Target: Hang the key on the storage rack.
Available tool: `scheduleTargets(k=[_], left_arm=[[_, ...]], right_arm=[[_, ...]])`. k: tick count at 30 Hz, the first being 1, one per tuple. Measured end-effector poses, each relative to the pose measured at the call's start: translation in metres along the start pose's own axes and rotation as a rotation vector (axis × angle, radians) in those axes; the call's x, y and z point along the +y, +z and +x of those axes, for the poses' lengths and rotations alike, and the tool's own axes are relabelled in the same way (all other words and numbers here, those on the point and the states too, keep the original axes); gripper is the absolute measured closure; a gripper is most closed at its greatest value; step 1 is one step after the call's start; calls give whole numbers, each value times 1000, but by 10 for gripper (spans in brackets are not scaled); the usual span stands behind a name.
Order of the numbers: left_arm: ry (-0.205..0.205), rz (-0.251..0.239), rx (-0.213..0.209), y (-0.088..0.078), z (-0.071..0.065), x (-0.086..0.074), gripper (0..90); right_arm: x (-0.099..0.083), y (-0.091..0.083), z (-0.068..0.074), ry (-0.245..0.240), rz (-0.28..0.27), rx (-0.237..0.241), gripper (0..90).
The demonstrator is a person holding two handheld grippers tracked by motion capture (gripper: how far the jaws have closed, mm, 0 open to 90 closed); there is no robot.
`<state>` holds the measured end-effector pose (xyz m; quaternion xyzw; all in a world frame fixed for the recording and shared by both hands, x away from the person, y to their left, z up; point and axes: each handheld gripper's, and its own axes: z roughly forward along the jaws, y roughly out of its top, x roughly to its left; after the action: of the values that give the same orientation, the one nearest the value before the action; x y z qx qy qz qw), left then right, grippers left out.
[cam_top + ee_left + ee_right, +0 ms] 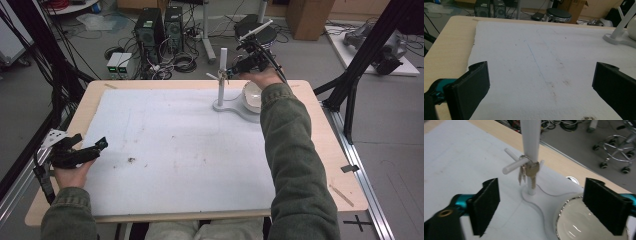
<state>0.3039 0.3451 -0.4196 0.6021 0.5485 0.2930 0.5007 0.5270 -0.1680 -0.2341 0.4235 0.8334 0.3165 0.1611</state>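
Observation:
A bunch of keys (529,171) hangs by its ring from a peg on the white post stand (531,135). My right gripper (541,202) is open just short of the keys, with nothing between its pads. In the high view this right gripper (229,74) is level with the pegs of the stand (223,57) at the far side of the table. A white bowl (574,225) sits on the stand's base, under the right jaw. My left gripper (90,144) rests open and empty at the table's near left, over the white mat (536,62).
The wooden table (90,100) carries a large white mat (175,150) with a few dark specks. The stand's base (616,40) and the bowl (252,95) are at the far right. Computers, cables and a stool stand on the floor beyond the table.

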Motion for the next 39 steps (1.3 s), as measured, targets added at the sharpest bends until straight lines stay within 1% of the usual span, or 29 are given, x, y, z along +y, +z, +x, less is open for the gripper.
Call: scheduleTargets(k=[2,6,7,8,9,10,11,12,13,14,15,16,17,18,19,20,21,22,23,24,25,26,29,30,31,32,33,36,39], left_arm=[[0,1,1,0,0,0,17],[1,2,1,0,1,0,17],[0,2,1,0,1,0,17],[1,2,0,0,1,0,17],[1,3,0,0,1,0,17],[3,6,0,1,2,0,17],[3,6,0,1,2,0,17],[2,8,-1,0,2,0,17],[3,8,-2,1,2,0,17],[6,11,-4,1,1,0,17],[6,11,-4,1,1,0,17],[8,14,-4,1,0,0,17],[8,14,-4,1,0,0,17],[10,15,-5,1,0,0,17],[10,15,-6,2,0,0,17],[10,16,-4,2,0,0,17],[10,16,-4,2,0,0,17],[11,16,-2,1,0,0,17],[11,16,-2,1,0,0,17],[11,17,-2,1,0,0,17],[10,15,-1,1,0,0,17],[10,16,-1,1,0,0,17],[9,16,-2,1,1,0,17],[10,16,-3,1,1,0,17],[10,16,-3,1,1,0,17],[7,15,-4,1,1,0,17],[7,15,-4,1,1,0,17],[9,15,-8,1,1,0,17],[10,16,-9,1,1,0,17]], right_arm=[[-2,-2,0,-4,11,-10,117],[-3,-5,0,-11,3,-10,108],[-4,-6,0,-6,5,-5,84],[-4,-7,0,-1,1,-10,11],[-4,-9,1,17,2,-50,5],[-6,-12,0,37,-1,-48,5],[-6,-12,0,37,-1,-48,5],[-10,-15,-2,35,-23,-35,5],[-10,-15,-2,35,-23,-35,5],[-18,-17,-5,44,-26,-15,5],[-18,-17,-5,44,-26,-15,5],[-25,-18,-7,50,-20,-7,6],[-25,-18,-7,50,-20,-7,6],[-32,-20,-9,65,-26,-1,6],[-32,-20,-9,65,-26,-1,6],[-39,-23,-12,70,-33,4,6],[-39,-23,-12,70,-33,4,6],[-47,-24,-13,70,-37,5,6],[-47,-24,-13,70,-37,5,6],[-53,-27,-16,75,-54,4,6],[-53,-27,-16,75,-54,4,6],[-61,-30,-18,92,-78,20,6],[-67,-32,-18,85,-63,11,6],[-74,-36,-16,73,-80,2,6],[-74,-36,-16,73,-80,2,6],[-80,-40,-15,75,-105,19,6],[-80,-40,-15,75,-105,19,6],[-89,-45,-13,63,-81,19,6],[-94,-47,-12,70,-92,21,6]])
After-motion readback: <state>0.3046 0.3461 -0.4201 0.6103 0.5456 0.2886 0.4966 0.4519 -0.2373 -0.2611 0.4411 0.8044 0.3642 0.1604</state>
